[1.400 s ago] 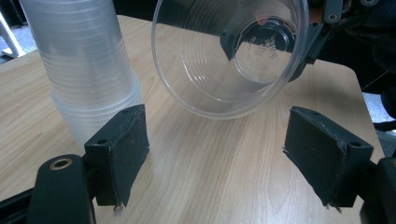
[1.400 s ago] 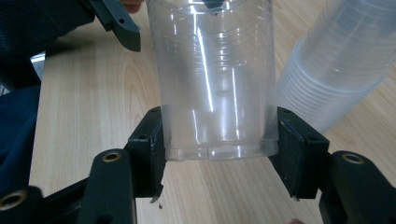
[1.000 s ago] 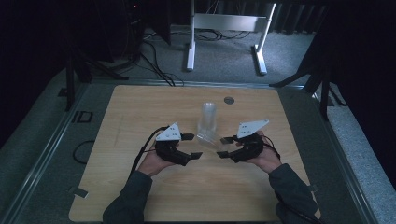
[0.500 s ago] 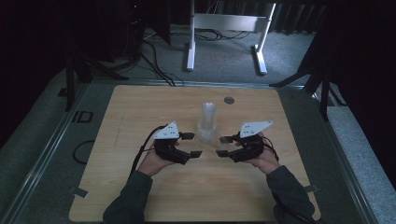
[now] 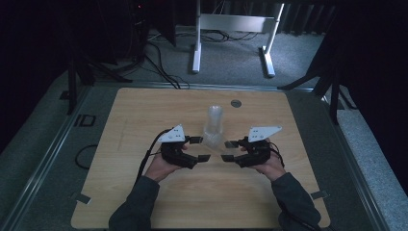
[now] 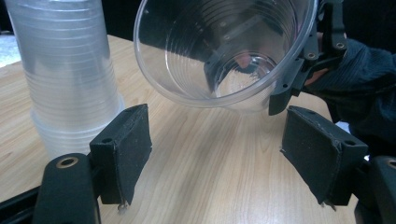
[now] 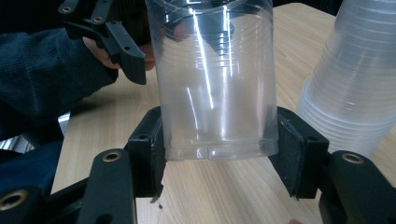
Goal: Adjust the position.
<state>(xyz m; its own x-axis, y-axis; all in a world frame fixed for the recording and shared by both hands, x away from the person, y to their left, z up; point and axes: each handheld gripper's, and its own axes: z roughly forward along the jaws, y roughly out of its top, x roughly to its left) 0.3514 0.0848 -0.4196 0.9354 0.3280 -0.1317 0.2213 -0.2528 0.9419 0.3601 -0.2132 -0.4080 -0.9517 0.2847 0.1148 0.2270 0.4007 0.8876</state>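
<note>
My right tool (image 7: 219, 154) is clamped on the base end of a clear, ribbed plastic cup (image 7: 215, 79), one black pad against each side of its wall near the bottom. The cup lies roughly sideways in the air between my two hands, just above the pale wooden bench (image 5: 144, 110), its open mouth turned toward my left tool (image 6: 215, 154). That left tool stands with its jaws well apart and nothing between them, just below the cup's rim (image 6: 224, 51). Just beyond both tools a tall stack of the same clear cups (image 5: 213, 126) stands upright on the bench, near the middle.

I judge the cup very light, thin-walled and slick; it will buckle or crack under a hard squeeze and could pop out of the pads if pinched unevenly. The stiffest places to hold are the base and the rolled rim, so I would take it there, gently, rather than at mid-wall.
</note>
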